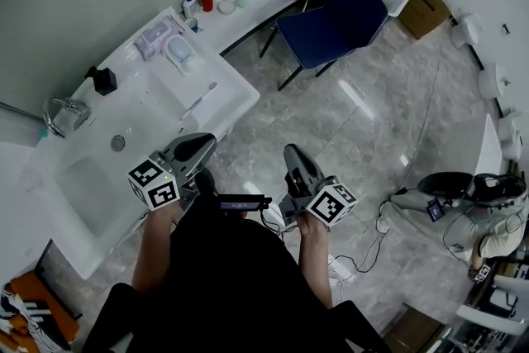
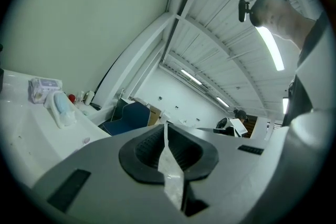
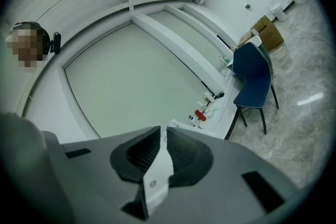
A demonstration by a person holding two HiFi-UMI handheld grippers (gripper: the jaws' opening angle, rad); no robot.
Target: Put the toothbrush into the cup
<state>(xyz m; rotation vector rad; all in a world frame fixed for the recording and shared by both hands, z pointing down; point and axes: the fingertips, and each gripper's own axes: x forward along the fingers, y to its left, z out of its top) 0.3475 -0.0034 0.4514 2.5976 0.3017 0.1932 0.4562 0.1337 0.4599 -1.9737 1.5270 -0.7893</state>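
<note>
Both pressed together, nothing pinched: left gripper (image 1: 197,146) by sink (image 1: 87,178) corner, right gripper (image 1: 294,155) over floor. Toothbrush (image 1: 198,102) flat on sink's rt ledge (apart from both), blue chair (image 1: 331,21) beyond.

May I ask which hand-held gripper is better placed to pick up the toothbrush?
Probably left: the left hand-held gripper sits at the sink counter edge near the toothbrush; the right hand-held gripper hangs over the floor, farther off.

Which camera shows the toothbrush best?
The head view: the toothbrush lies whole on the sink top. In the left gripper view I cannot make it out; the right gripper view does not show it.
</note>
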